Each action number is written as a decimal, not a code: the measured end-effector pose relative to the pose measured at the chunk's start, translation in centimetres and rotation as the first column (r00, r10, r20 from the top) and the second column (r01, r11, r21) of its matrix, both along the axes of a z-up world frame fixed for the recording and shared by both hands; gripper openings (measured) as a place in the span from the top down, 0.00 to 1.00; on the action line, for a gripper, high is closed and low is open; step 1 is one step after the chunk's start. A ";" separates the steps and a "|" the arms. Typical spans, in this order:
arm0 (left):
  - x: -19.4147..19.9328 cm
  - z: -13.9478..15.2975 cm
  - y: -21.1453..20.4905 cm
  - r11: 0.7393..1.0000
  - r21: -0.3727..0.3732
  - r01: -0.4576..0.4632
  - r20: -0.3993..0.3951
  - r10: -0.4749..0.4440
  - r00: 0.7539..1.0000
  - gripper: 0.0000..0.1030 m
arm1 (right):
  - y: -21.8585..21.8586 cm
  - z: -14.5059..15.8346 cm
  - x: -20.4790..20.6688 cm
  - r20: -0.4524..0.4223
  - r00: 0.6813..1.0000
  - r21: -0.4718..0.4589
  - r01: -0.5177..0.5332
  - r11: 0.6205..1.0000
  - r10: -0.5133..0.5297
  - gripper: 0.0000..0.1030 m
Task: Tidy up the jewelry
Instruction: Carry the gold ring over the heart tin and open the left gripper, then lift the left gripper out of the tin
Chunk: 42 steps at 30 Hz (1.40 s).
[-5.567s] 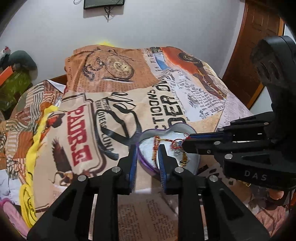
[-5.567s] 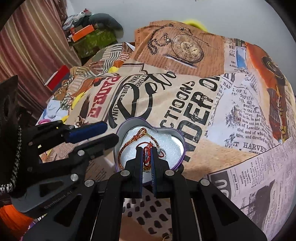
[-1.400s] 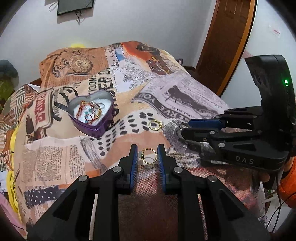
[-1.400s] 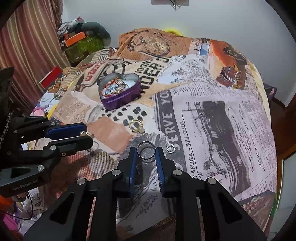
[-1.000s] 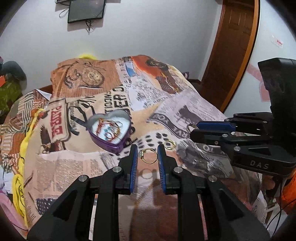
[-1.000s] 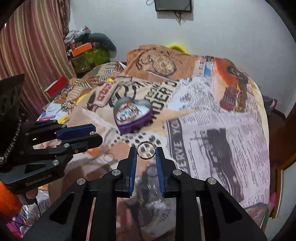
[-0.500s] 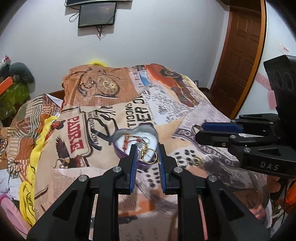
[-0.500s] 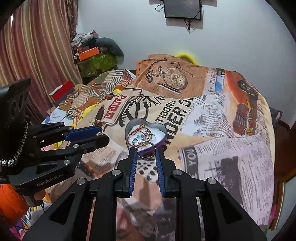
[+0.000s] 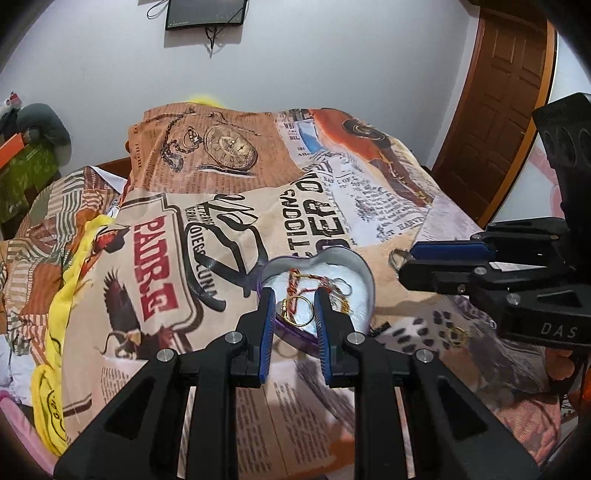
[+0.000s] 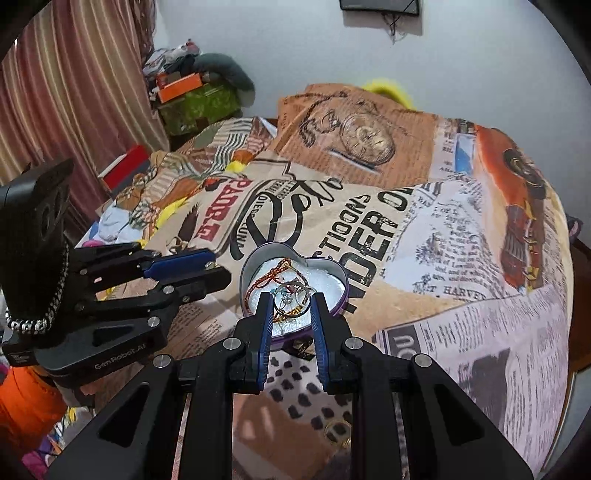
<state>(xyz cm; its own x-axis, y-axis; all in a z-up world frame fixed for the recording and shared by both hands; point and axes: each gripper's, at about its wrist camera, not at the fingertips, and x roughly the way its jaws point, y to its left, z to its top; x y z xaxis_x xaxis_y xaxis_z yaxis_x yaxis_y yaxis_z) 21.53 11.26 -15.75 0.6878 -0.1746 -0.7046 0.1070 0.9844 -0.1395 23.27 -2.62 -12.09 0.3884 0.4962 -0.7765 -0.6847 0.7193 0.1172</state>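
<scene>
A purple heart-shaped tin (image 9: 364, 271) (image 10: 341, 277) with a white lining sits on the printed bedspread and holds a red-and-gold braided cord (image 9: 295, 277) (image 10: 271, 277). My left gripper (image 9: 294, 300) is shut on a gold ring (image 9: 298, 311) and hovers over the tin's near edge. My right gripper (image 10: 291, 303) is shut on a silver ring (image 10: 293, 301), also held above the tin. Each gripper shows in the other's view, the right one (image 9: 406, 264) to the tin's right, the left one (image 10: 218, 266) to its left.
The newspaper-print bedspread (image 9: 207, 266) covers the bed. Another gold ring (image 9: 457, 335) (image 10: 338, 430) lies on it near the front. A wooden door (image 9: 498, 110) stands at the right, striped curtains (image 10: 74, 81) and cluttered boxes (image 10: 192, 96) at the left, a wall-mounted screen (image 9: 205, 13) behind.
Both grippers, each carrying its ring, have travelled forward across the bed from its near part to above the heart-shaped tin. The tin now sits right behind both pairs of fingertips.
</scene>
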 end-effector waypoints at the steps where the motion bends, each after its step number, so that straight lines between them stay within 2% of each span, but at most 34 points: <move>1: 0.4 -0.1 0.0 1.000 0.005 0.002 -0.001 -0.002 1.000 0.81 | 0.1 -0.2 0.3 -0.003 1.000 -0.010 -0.004 1.000 0.004 0.82; 17: 3.6 -2.6 -0.9 0.998 0.044 0.049 -0.064 -0.046 0.997 0.80 | 1.5 -2.8 3.3 -0.044 0.999 -0.093 -0.036 0.995 0.032 0.82; 29: 3.4 -1.9 -0.3 0.999 0.041 0.027 -0.045 -0.025 0.999 0.80 | 2.5 -3.6 4.5 -0.079 0.996 -0.092 -0.051 0.994 0.044 0.82; 37: 3.4 -1.8 0.0 0.999 0.026 0.021 -0.055 -0.020 0.998 0.77 | 3.0 -4.0 4.2 -0.067 0.996 -0.113 -0.064 0.992 0.056 0.82; 42: 3.2 -1.4 0.6 1.000 0.010 -0.013 -0.052 0.013 0.999 0.75 | 3.4 -4.2 3.9 -0.059 0.995 -0.146 -0.086 0.986 0.078 0.82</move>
